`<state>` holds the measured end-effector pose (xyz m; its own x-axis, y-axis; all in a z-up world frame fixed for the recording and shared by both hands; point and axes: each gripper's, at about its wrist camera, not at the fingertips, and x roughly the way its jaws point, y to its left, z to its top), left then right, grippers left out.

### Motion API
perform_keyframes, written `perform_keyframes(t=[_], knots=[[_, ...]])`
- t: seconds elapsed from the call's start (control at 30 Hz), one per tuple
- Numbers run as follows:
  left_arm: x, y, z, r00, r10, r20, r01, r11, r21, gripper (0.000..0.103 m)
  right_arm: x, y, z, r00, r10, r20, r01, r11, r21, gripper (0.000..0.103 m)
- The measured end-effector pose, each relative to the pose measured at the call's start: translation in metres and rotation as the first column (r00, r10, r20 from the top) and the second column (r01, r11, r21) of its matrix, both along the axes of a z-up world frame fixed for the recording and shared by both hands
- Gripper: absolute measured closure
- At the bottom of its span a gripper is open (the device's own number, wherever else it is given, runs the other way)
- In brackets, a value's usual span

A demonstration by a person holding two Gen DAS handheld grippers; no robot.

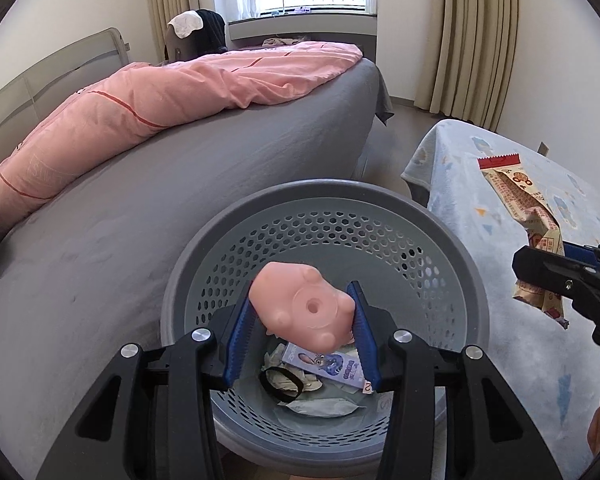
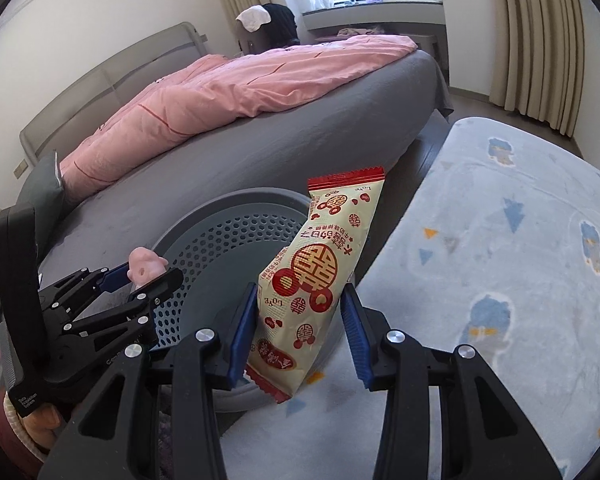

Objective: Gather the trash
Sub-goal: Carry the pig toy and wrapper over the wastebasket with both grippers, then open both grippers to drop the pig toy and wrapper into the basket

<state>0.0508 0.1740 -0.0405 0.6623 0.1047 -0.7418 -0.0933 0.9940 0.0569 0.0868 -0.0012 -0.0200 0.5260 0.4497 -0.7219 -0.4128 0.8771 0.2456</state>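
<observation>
My left gripper [image 1: 301, 300] is shut on a pink rubber toy [image 1: 300, 322], which hangs over the mouth of a grey perforated basket [image 1: 324, 190]. In the basket lie a black hair band [image 1: 281, 385], a small blue-and-white packet [image 1: 326, 364] and crumpled white wrappers [image 1: 324, 406]. My right gripper [image 2: 300, 292] is shut on a cream snack wrapper with red print [image 2: 320, 260], held upright just right of the basket's rim [image 2: 236, 198]. The right wrist view also shows the left gripper [image 2: 148, 274] with the toy [image 2: 145, 264]. The wrapper [image 1: 526, 200] shows at the right of the left wrist view.
A bed with a grey sheet [image 1: 160, 208] and a pink duvet [image 1: 204, 88] lies left of and behind the basket. A surface under a light blue patterned blanket [image 2: 500, 240] stands to its right. Beige curtains [image 1: 476, 36] and a window are at the back.
</observation>
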Motion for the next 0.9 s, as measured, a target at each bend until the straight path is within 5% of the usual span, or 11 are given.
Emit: perform_keyframes(t=[0.63,0.73,0.83,0.9], knots=[[0.011,0.023,-0.008,0.995,0.096,-0.018,-0.096,0.995,-0.022,0.058,0.010,0.041,-0.027,0.994,0.111,-0.004,-0.111,0.994,-0.020,0.059],[0.011,0.024,-0.008,0.995,0.099,-0.022,-0.100,0.995,-0.029,0.054,0.010,0.038,-0.026,0.995,0.103,0.001,-0.103,0.995,-0.011,0.052],[0.011,0.024,-0.006,0.994,0.112,-0.014,-0.112,0.994,-0.018,0.043,0.009,0.035,-0.023,0.996,0.088,0.022,-0.088,0.996,-0.004,0.030],[0.011,0.025,-0.006,0.993,0.117,-0.016,-0.117,0.993,-0.020,0.042,0.008,0.034,-0.021,0.996,0.084,0.034,-0.084,0.996,-0.004,0.029]])
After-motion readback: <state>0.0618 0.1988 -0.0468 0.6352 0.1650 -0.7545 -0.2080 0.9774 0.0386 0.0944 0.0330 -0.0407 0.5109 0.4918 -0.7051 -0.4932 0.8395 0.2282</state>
